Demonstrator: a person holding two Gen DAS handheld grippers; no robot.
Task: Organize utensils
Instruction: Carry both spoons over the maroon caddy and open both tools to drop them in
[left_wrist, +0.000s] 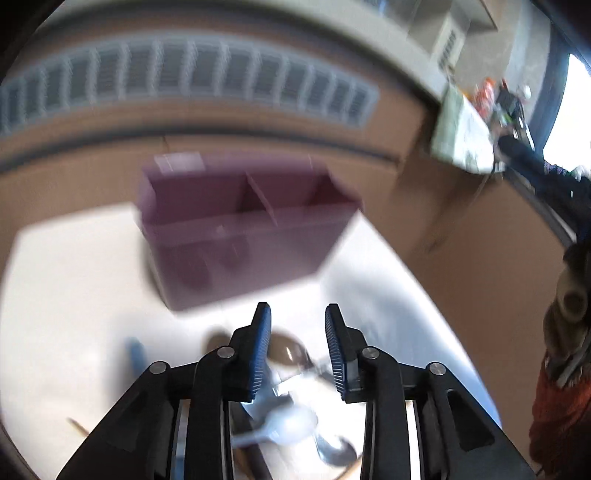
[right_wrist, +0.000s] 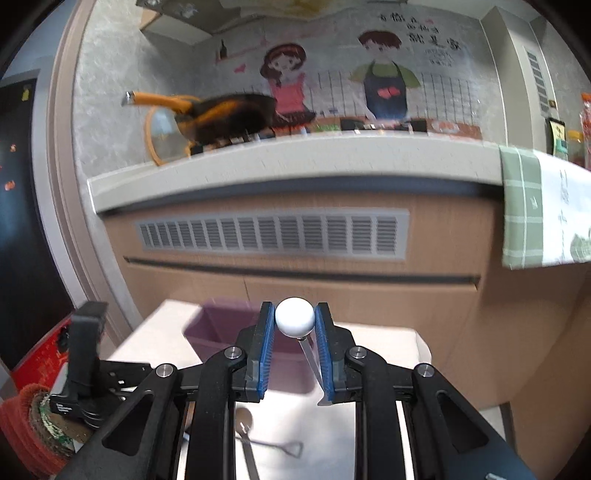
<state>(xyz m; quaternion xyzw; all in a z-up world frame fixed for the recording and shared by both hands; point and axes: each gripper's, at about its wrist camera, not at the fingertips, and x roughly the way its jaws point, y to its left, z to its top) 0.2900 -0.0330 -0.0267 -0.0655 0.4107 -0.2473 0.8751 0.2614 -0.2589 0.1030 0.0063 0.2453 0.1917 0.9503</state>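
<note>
A purple divided utensil box stands on the white table; the right wrist view shows it behind the fingers. My left gripper is open and empty, above a blurred pile of utensils: a white plastic spoon, a metal spoon and a brown spoon. My right gripper is shut on a utensil with a white ball end and a thin metal stem, held above the table in front of the box.
A metal spoon and a small metal shovel-shaped utensil lie on the table below the right gripper. Wooden cabinets with a vent grille stand behind. A pan sits on the counter. A checked cloth hangs at right.
</note>
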